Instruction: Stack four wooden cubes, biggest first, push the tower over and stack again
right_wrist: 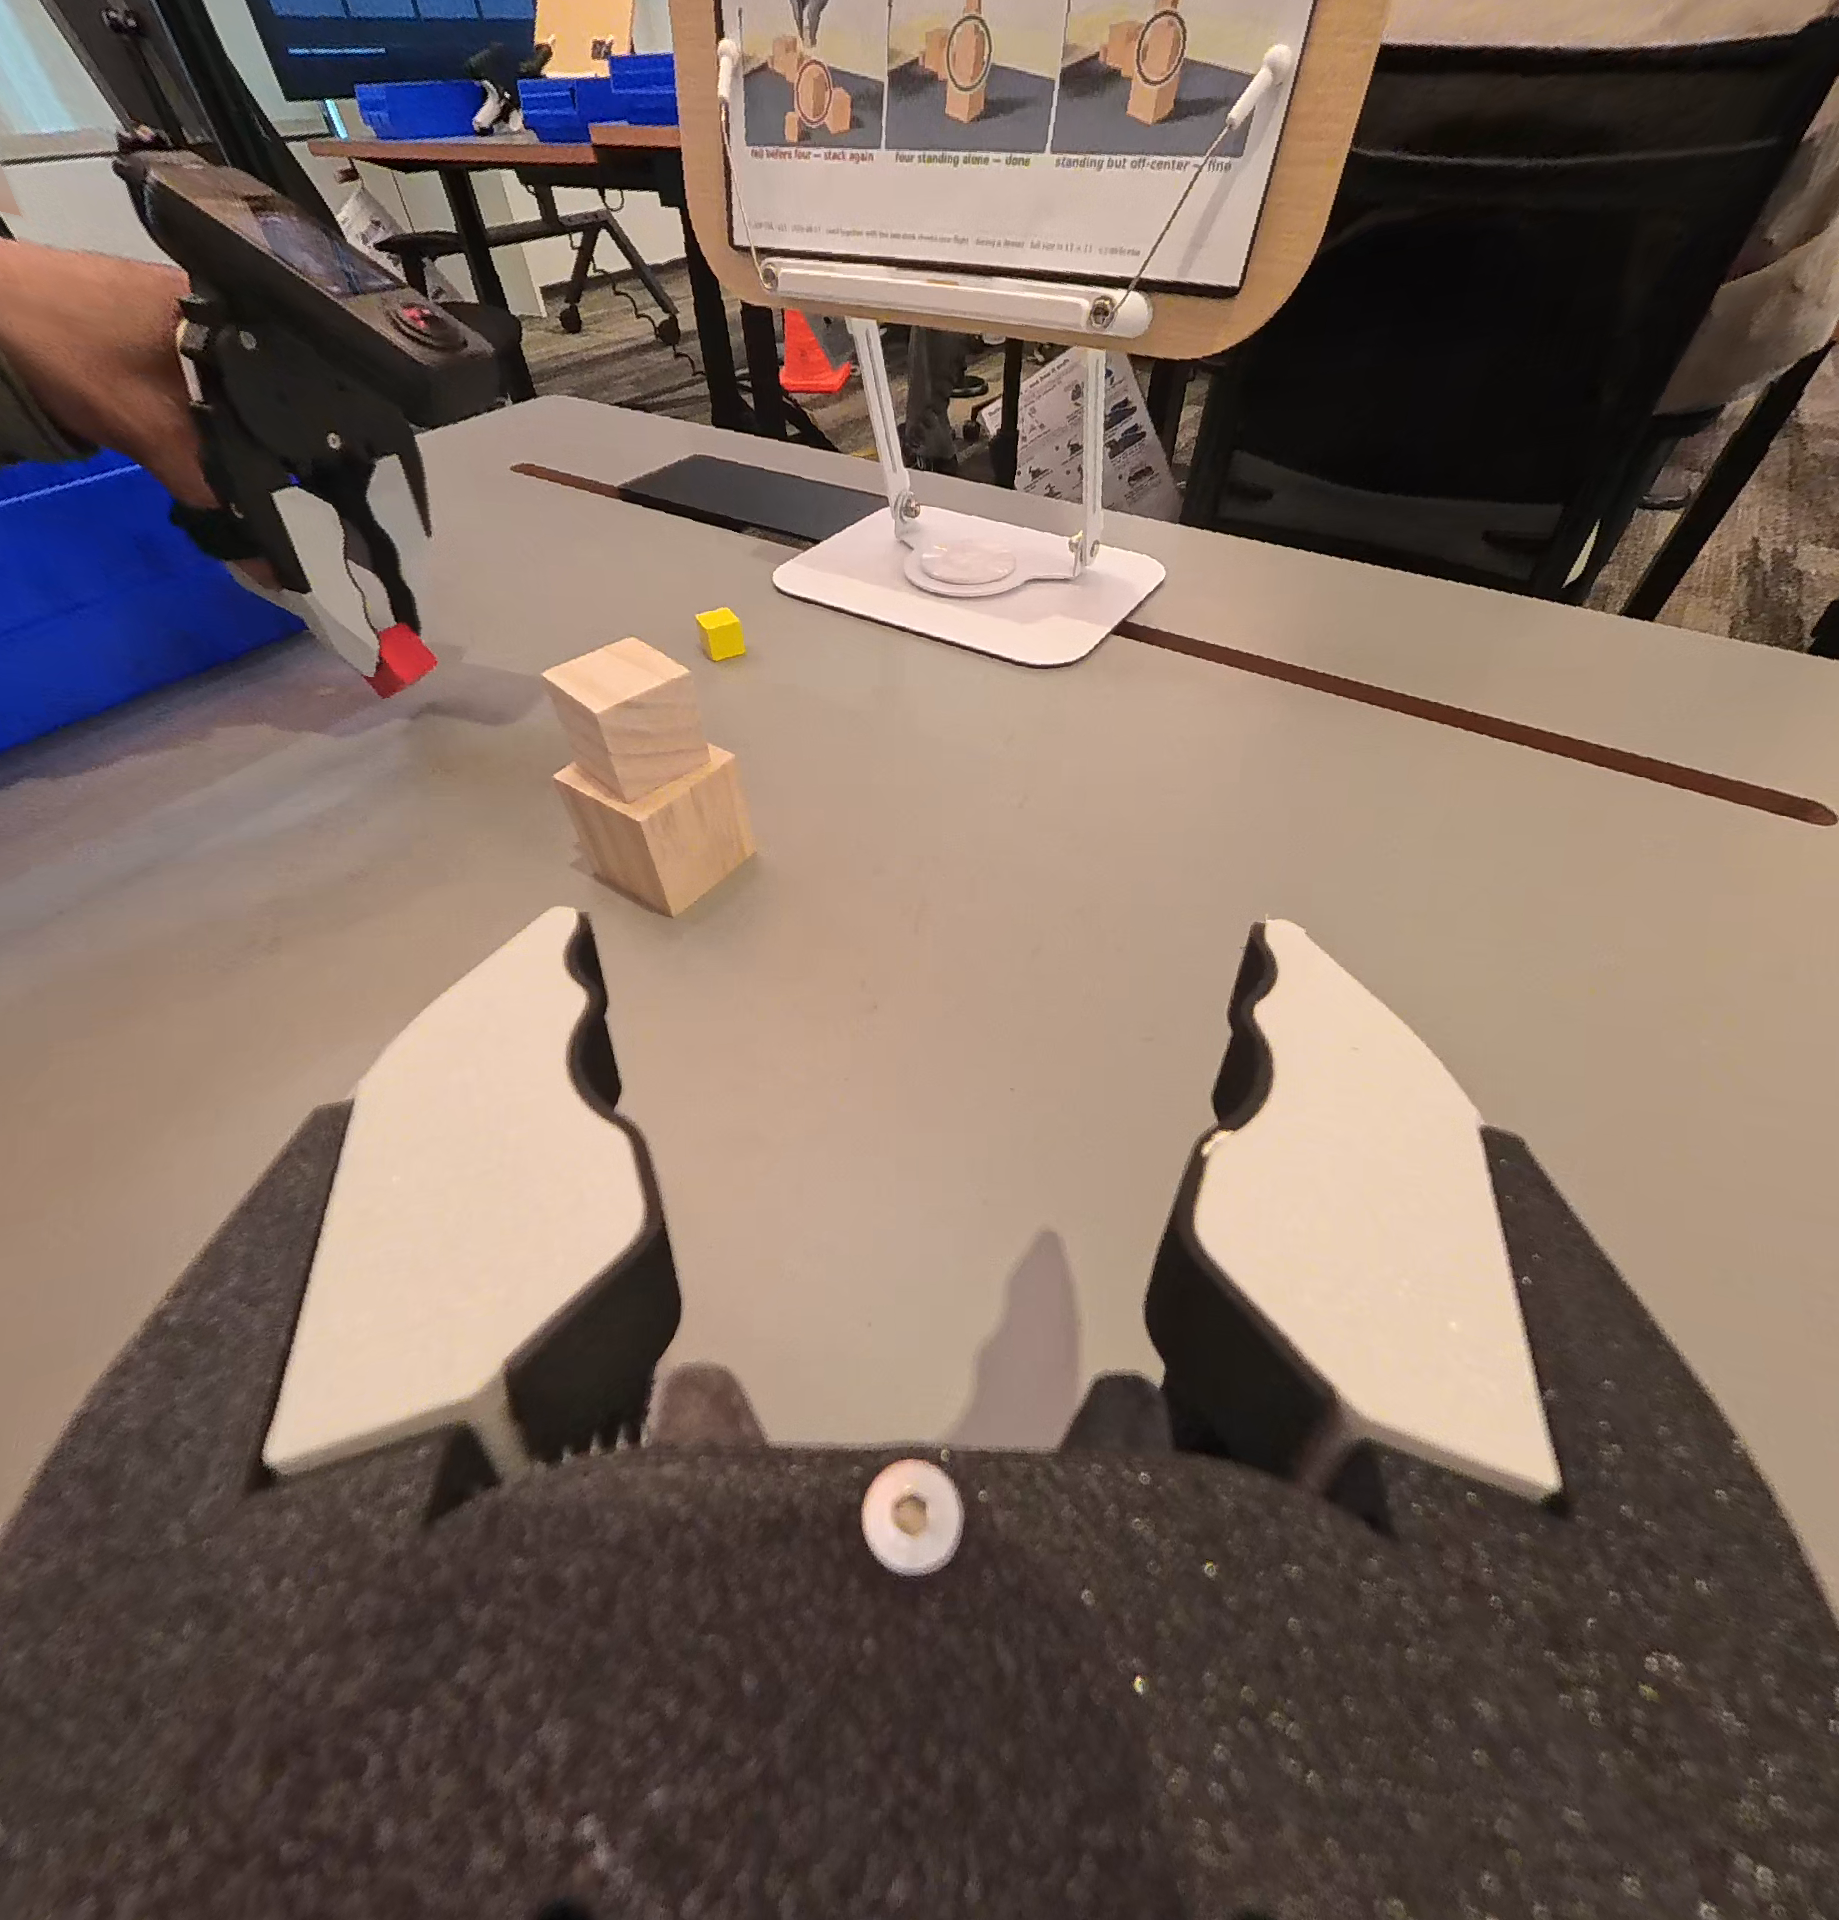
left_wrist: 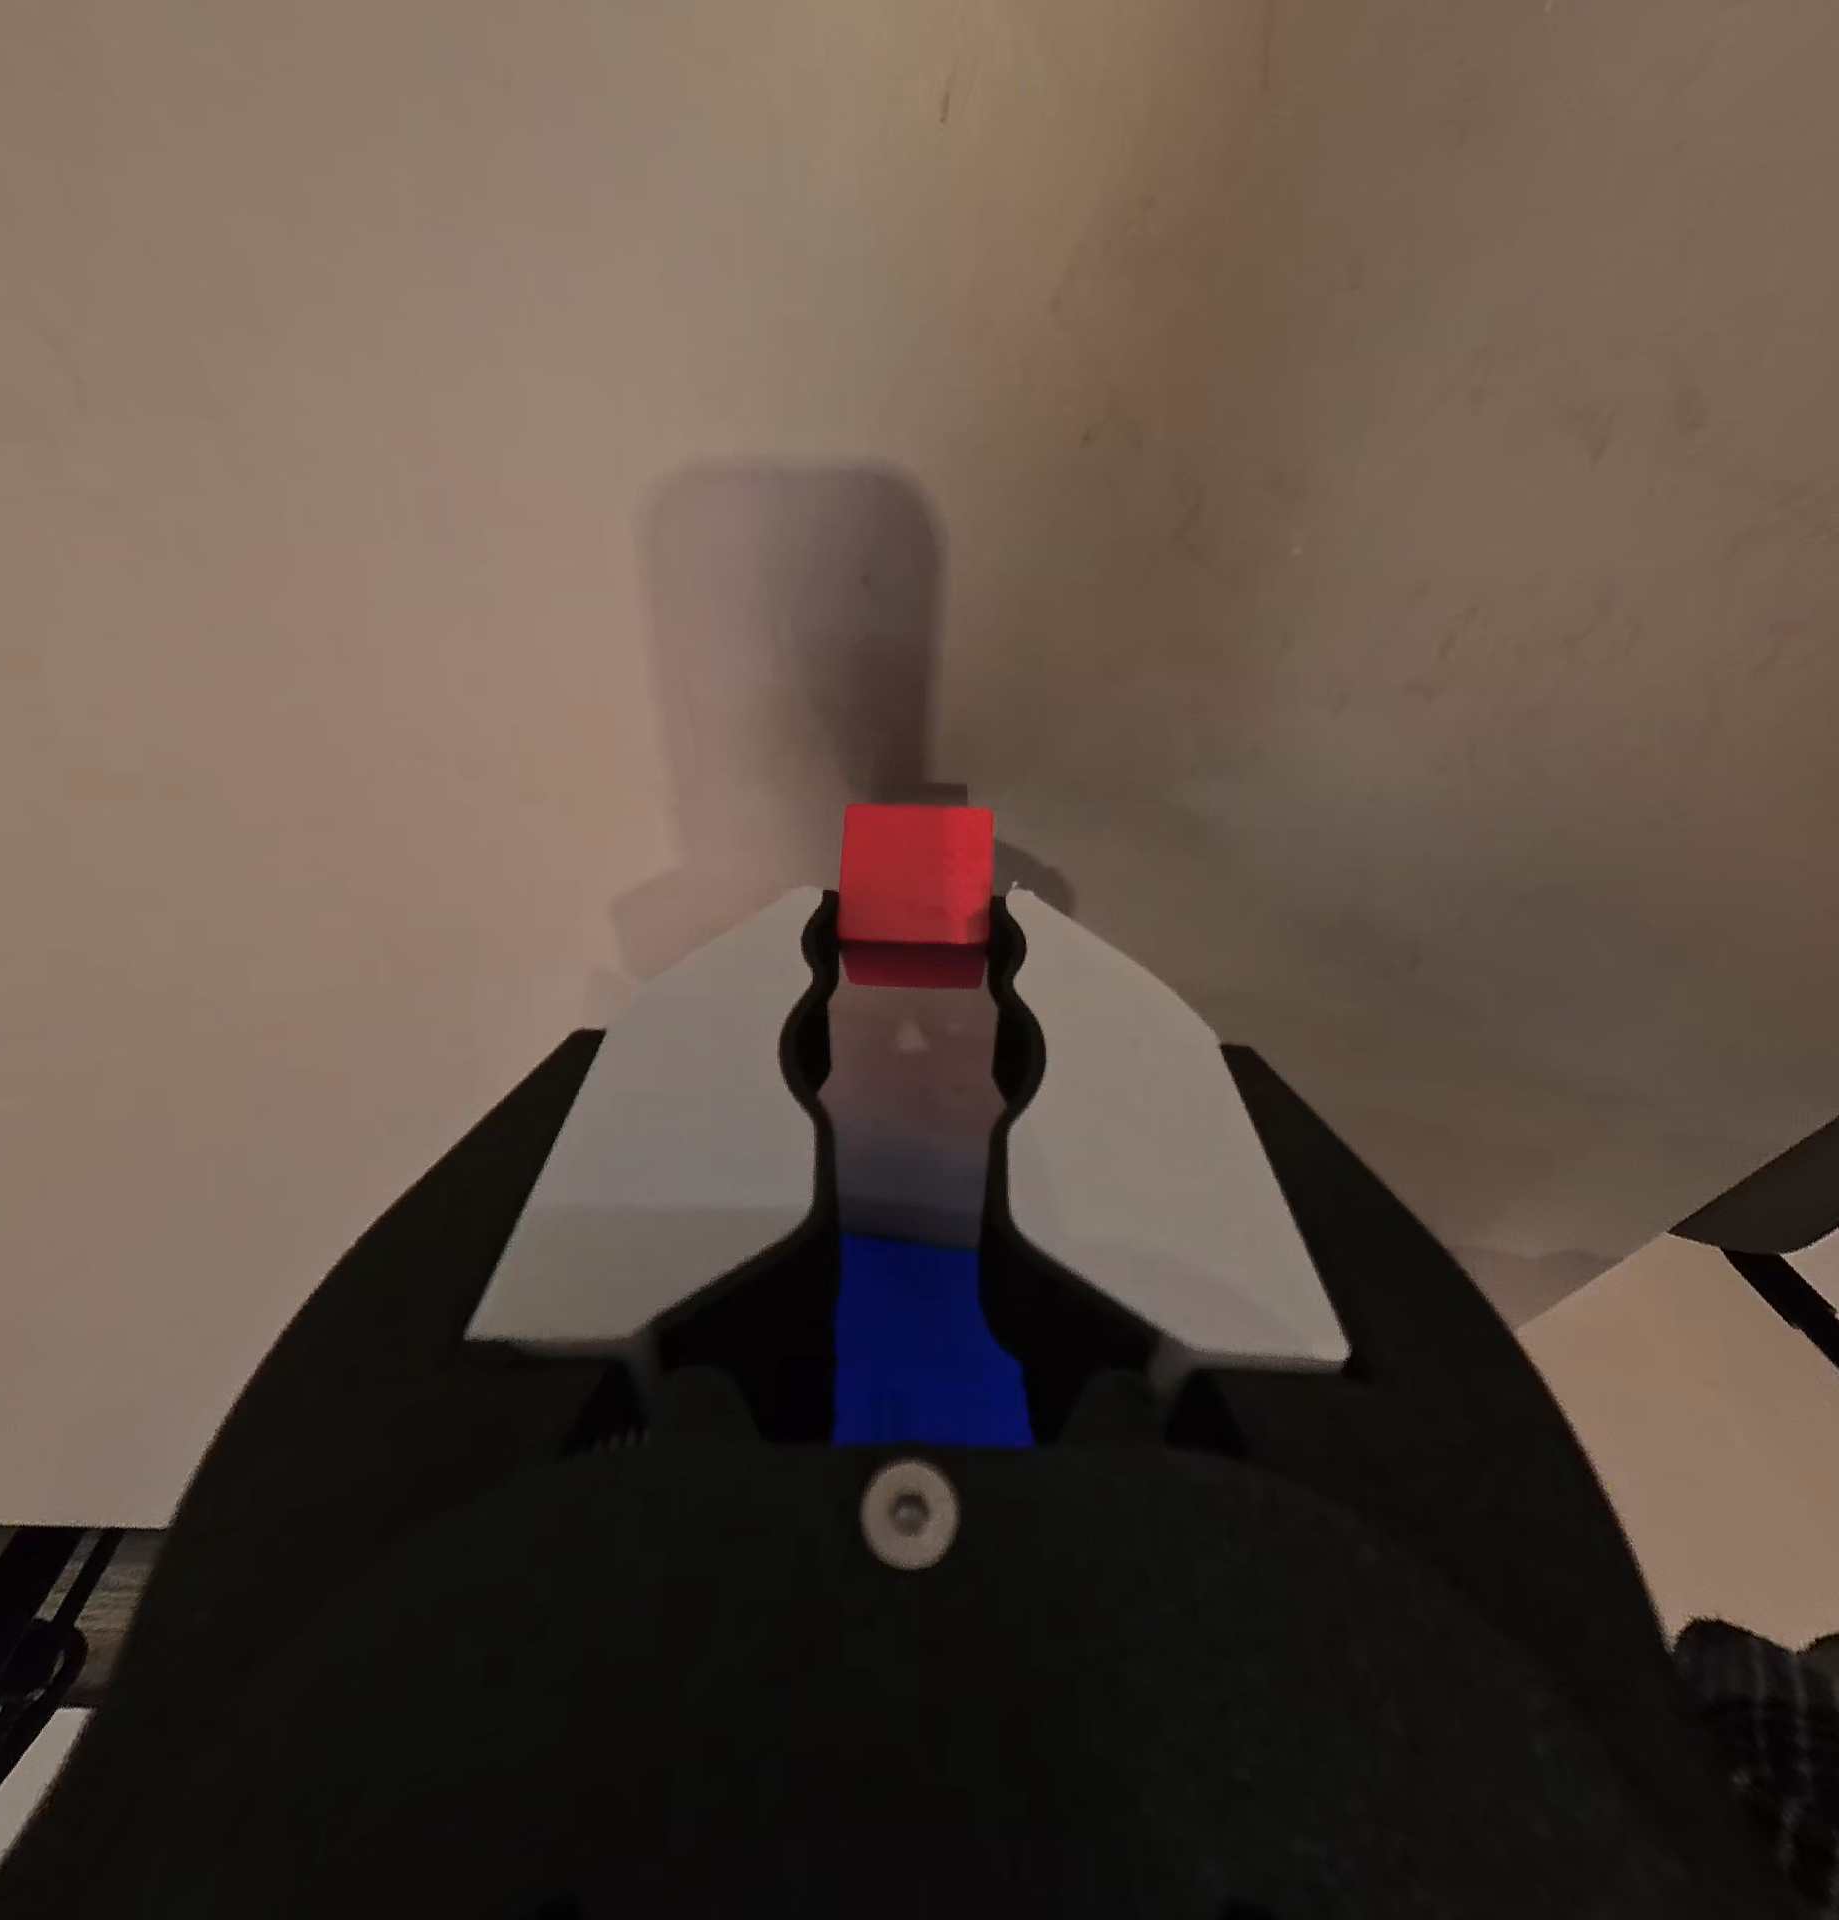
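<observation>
Right now I am partway through a build, and I place everything against the two-block tower of pale wooden cubes. On the flat grey table (right_wrist: pixel 1102 935), the largest plain wooden cube (right_wrist: pixel 666 836) sits at the bottom, with the slightly smaller plain wooden cube (right_wrist: pixel 624 712) resting on it, twisted a little and shifted toward the tower's left edge. The small red cube (right_wrist: pixel 404 659) comes next by size: my left gripper (right_wrist: pixel 380 649) pinches it between its fingertips, low and off to the tower's left, apart from it. The tiny yellow cube (right_wrist: pixel 721 634) lies on the table just behind the tower. My right gripper (right_wrist: pixel 920 935) hangs in front of the tower, jaws spread wide with nothing between them.

I judge the third placement is in hand. The next move calls for lifting red above the tower's top face, centring it there despite the offset block, and releasing gently so nothing topples.
</observation>
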